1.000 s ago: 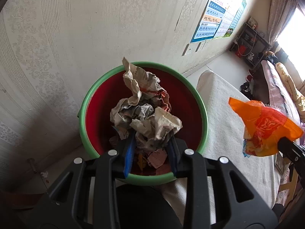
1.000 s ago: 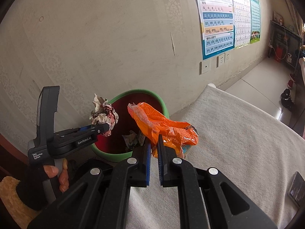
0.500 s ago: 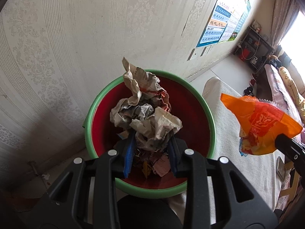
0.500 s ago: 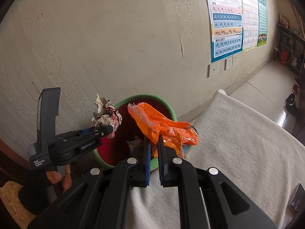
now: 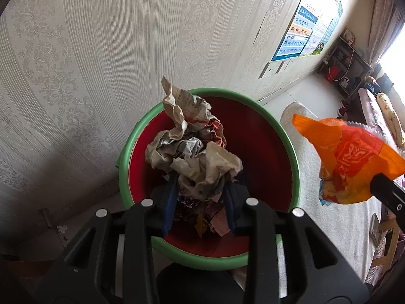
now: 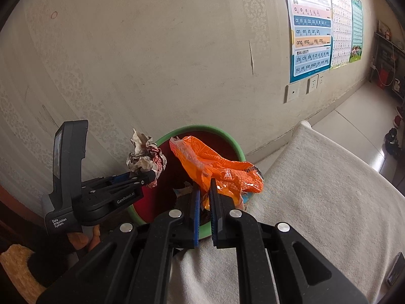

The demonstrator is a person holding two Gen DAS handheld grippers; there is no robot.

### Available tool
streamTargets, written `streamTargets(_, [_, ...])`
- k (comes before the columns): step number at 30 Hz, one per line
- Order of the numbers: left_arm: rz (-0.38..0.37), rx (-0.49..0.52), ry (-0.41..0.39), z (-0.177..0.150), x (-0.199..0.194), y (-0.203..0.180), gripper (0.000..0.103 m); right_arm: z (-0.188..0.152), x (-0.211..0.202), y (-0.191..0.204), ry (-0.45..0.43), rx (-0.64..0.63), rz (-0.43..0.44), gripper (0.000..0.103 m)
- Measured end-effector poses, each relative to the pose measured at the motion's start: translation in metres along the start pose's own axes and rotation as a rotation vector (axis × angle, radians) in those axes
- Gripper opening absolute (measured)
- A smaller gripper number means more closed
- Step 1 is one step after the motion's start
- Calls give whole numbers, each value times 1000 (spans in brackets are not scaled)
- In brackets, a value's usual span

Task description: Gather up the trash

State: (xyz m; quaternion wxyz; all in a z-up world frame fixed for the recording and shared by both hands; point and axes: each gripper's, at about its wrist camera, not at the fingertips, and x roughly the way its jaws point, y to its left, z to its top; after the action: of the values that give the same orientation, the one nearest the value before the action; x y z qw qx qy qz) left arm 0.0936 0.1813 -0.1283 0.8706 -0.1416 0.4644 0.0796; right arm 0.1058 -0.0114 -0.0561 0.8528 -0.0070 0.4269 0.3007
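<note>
My left gripper (image 5: 201, 185) is shut on a crumpled newspaper ball (image 5: 192, 149) and holds it over the red bin with a green rim (image 5: 295, 157). The bin holds other paper scraps (image 5: 215, 223). In the right wrist view the left gripper (image 6: 144, 176) holds the ball (image 6: 145, 155) above the bin's left edge. My right gripper (image 6: 204, 190) is shut on an orange snack wrapper (image 6: 215, 168) just over the bin's near rim (image 6: 235, 144). The wrapper also shows in the left wrist view (image 5: 351, 162), right of the bin.
The bin stands on the floor against a patterned wall (image 5: 101, 50), beside a bed with a white cover (image 6: 316, 190). Posters (image 6: 311, 25) and sockets (image 6: 292, 92) are on the wall. A shelf (image 5: 344, 63) stands far right.
Both grippers have moved a little further toward the bin, each still holding its trash; the bin sits more squarely under the newspaper ball, and the wrapper is nearer the rim.
</note>
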Motion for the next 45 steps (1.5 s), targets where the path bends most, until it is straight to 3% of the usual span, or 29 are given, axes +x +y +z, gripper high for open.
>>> streamTargets(4, [6, -14, -10, 2, -1, 2, 41, 6, 2, 7, -13, -22, 14, 9])
streamTargets(6, [10, -30, -16, 1, -1, 5, 58, 8, 2, 8, -22, -24, 18, 14])
streamTargets(7, [10, -38, -18, 1, -2, 6, 60, 9, 1, 7, -28, -17, 17, 21])
streamTargets(8, [12, -41, -20, 0, -3, 7, 60, 8, -2, 6, -42, -7, 17, 38])
streamTargets(9, [16, -40, -22, -2, -4, 7, 61, 7, -6, 3, -57, 5, 16, 43])
streamTargets(13, [10, -24, -39, -9, -12, -1, 62, -1, -26, -14, -94, 50, -1, 45])
streamTargets(17, [-22, 34, -87, -15, -27, -29, 64, -15, -65, -36, -172, 78, -69, 69])
streamTargets(21, [-81, 103, -181, -17, -52, -67, 76, -31, -111, -54, -278, 77, -192, 92])
streamTargets(27, [-161, 213, -395, -23, -103, -128, 98, -64, -166, -69, -499, 29, -429, 96])
streamTargets(29, [-135, 237, -516, -32, -122, -145, 98, -69, -171, -73, -480, 23, -521, 96])
streamTargets(32, [-122, 239, -634, -37, -143, -165, 98, -72, -180, -89, -461, 99, -532, 96])
streamTargets(34, [-148, 246, -621, -34, -149, -174, 98, -72, -186, -96, -452, 143, -573, 96])
streamTargets(38, [-161, 257, -504, -28, -143, -184, 98, -75, -193, -107, -437, 184, -605, 96])
streamTargets(45, [-112, 245, -498, -37, -140, -177, 98, -77, -196, -112, -434, 198, -615, 96])
